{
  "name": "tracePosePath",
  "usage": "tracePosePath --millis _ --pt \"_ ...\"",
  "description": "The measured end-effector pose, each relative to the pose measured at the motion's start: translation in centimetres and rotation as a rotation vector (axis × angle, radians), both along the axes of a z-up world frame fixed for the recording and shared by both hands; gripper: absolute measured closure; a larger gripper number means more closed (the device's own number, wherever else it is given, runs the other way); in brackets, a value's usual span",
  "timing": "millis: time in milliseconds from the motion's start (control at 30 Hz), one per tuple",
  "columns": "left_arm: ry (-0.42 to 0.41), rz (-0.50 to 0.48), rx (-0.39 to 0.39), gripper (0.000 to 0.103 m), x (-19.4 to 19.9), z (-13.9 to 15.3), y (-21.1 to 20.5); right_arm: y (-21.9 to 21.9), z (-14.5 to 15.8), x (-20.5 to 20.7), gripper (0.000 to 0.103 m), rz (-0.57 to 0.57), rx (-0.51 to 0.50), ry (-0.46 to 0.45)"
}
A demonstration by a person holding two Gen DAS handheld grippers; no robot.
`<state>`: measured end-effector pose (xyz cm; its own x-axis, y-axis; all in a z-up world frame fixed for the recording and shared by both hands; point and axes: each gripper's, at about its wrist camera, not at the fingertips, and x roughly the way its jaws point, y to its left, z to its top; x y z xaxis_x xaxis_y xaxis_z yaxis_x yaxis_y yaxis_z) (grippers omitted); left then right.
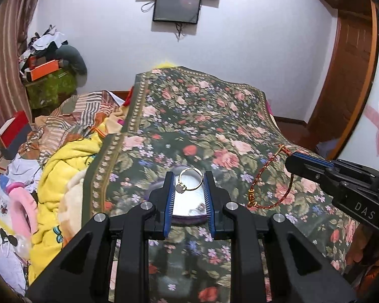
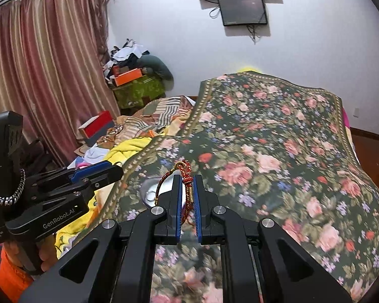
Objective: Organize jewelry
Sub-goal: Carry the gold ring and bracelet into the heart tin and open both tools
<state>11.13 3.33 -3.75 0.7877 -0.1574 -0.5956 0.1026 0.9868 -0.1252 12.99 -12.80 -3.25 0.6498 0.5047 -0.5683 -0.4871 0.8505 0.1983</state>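
Note:
My left gripper [image 1: 188,176] is shut on a gold ring [image 1: 189,182] with a pale stone, held just above a round silver dish [image 1: 189,208] on the floral bedcover. My right gripper [image 2: 187,180] is shut on a red and gold braided cord bracelet [image 2: 182,176]; its loop hangs to the left over the dish [image 2: 149,192]. In the left wrist view the bracelet [image 1: 265,179] dangles from the right gripper [image 1: 294,162] to the right of the dish. In the right wrist view the left gripper [image 2: 113,171] is at the left.
A floral bedcover [image 1: 202,116] spans the bed. Crumpled yellow and striped blankets [image 1: 63,156] lie at its left side. A red box [image 1: 12,128], a pink ring toy [image 1: 22,202], piled boxes [image 1: 45,68] and a curtain [image 2: 38,75] are at the left. A wooden door [image 1: 348,75] is at the right.

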Motion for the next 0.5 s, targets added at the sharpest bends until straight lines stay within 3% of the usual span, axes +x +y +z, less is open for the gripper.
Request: tracePosePath --millis 500 --pt "0.035 0.031 -0.028 0.082 3.1 -2.6 2.5 4.5 -3.5 3.3 0.096 0.064 -0.037 0.072"
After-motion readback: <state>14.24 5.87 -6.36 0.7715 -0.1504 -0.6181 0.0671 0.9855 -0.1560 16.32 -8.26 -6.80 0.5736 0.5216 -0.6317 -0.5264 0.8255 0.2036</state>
